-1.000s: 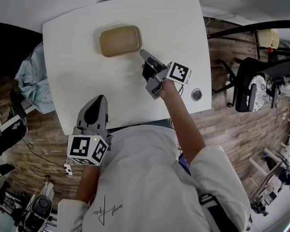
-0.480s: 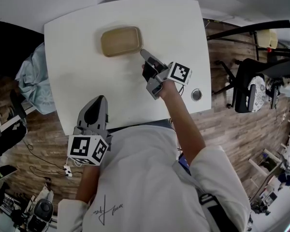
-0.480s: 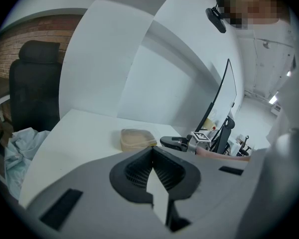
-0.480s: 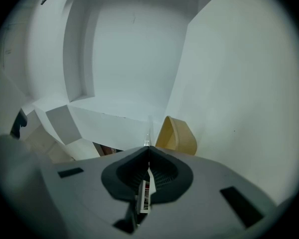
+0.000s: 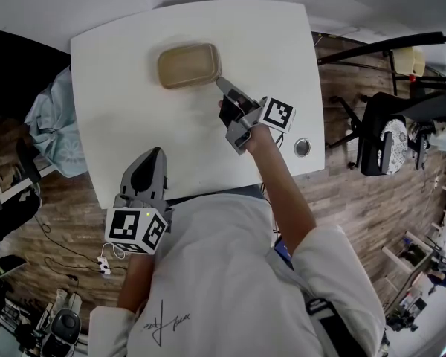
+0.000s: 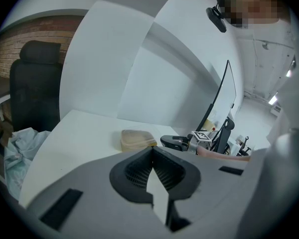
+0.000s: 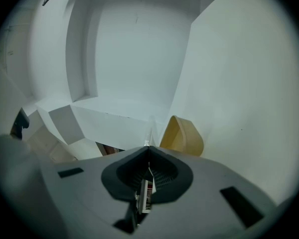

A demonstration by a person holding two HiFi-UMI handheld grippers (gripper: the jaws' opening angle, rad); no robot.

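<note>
Right tongs (image 5: 220, 82) have edged closer to the tan tray (image 5: 189, 65), clamped on a thin clear strip (image 7: 150, 129). Left tongs (image 5: 152, 153) hover closed, empty, at the worktop (image 5: 119, 125) edge.

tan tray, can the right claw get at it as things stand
Probably yes: the right claw points at the tan tray with its tip beside the tray's corner, nothing between them on the white table.

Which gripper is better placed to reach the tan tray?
Right, probably. The right gripper, shut on a thin clear strip, is beside the tan tray; the left gripper is at the near edge of the table.
</note>
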